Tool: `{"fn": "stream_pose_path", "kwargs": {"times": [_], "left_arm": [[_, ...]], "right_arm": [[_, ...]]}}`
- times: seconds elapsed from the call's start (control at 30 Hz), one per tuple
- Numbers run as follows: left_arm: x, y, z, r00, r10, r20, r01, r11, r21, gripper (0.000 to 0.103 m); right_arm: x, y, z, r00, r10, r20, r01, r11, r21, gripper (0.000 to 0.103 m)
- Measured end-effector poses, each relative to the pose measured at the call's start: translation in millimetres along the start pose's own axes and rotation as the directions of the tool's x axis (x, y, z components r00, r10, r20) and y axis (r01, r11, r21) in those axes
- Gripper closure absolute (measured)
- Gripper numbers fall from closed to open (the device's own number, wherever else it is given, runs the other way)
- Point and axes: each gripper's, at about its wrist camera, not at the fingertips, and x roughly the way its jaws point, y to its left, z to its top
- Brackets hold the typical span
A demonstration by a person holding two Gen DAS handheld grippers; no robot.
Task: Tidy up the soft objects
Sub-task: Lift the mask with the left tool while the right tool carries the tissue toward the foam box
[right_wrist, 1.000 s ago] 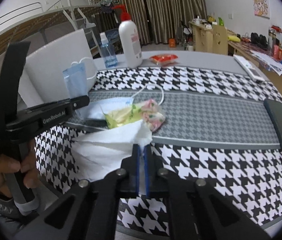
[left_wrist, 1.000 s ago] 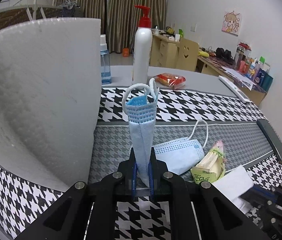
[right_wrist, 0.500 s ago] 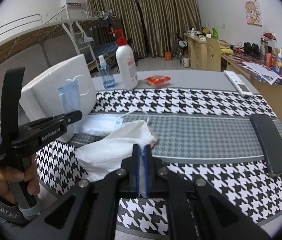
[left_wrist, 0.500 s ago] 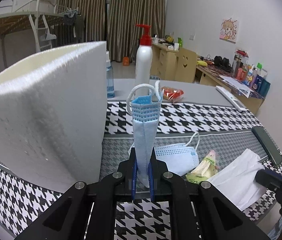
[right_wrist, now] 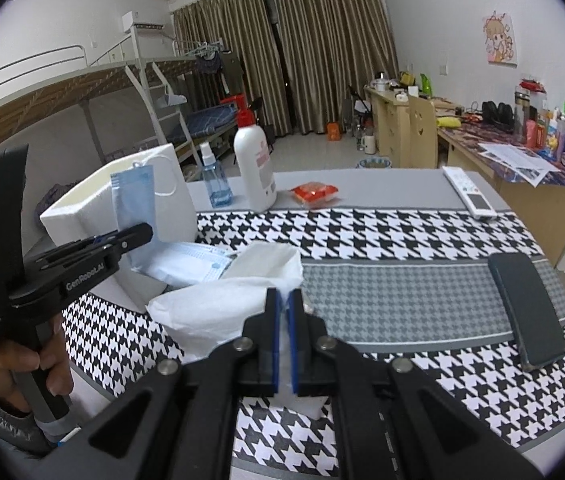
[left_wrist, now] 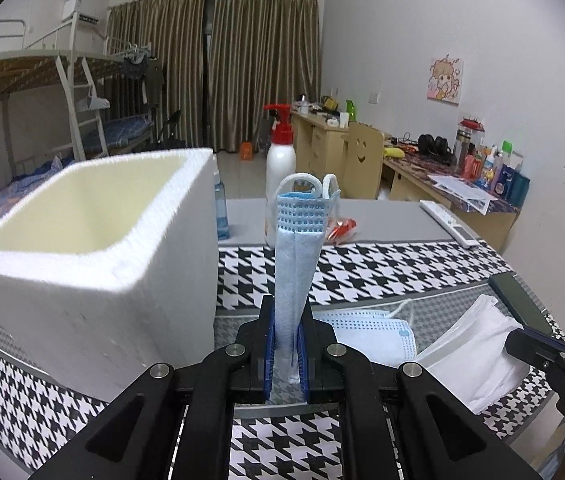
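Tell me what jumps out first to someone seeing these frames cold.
The folded blue mask standing upright, clamped in the left gripper, right beside the open white foam box. Next, the white tissue pinched in the right gripper above the houndstooth cloth. A second mask lies flat on the cloth between them.

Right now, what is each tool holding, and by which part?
The left tool pinches a folded blue face mask by its lower end. The right tool grips a white paper tissue at its near edge.
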Motion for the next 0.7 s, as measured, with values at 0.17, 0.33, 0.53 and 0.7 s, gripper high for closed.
{"fn": "stream_pose_path", "kwargs": {"times": [0.17, 0.33, 0.53, 0.7], "left_arm": [[-4.8, -1.3, 6.2, 1.0, 0.0, 0.024, 0.0, 1.0, 0.014, 0.094], [-10.1, -1.2, 12.3, 0.999, 0.002, 0.051, -0.004, 0.999, 0.032, 0.095], [-12.8, 3.1, 20.5, 0.998, 0.015, 0.068, -0.017, 0.999, 0.032, 0.095], [-12.5, 6.3, 27.4, 0.997, 0.03, 0.078, -0.033, 0.999, 0.04, 0.095]], "right_arm": [[-5.3, -1.9, 4.7, 1.0, -0.009, 0.02, 0.009, 1.0, 0.008, 0.097], [-9.2, -2.5, 8.6, 0.999, -0.015, 0.042, 0.014, 1.0, 0.014, 0.097], [-13.4, -1.4, 13.6, 0.997, -0.026, 0.069, 0.025, 1.0, 0.016, 0.097], [-12.9, -2.2, 17.1, 0.996, -0.039, 0.082, 0.037, 0.999, 0.024, 0.097]]}}
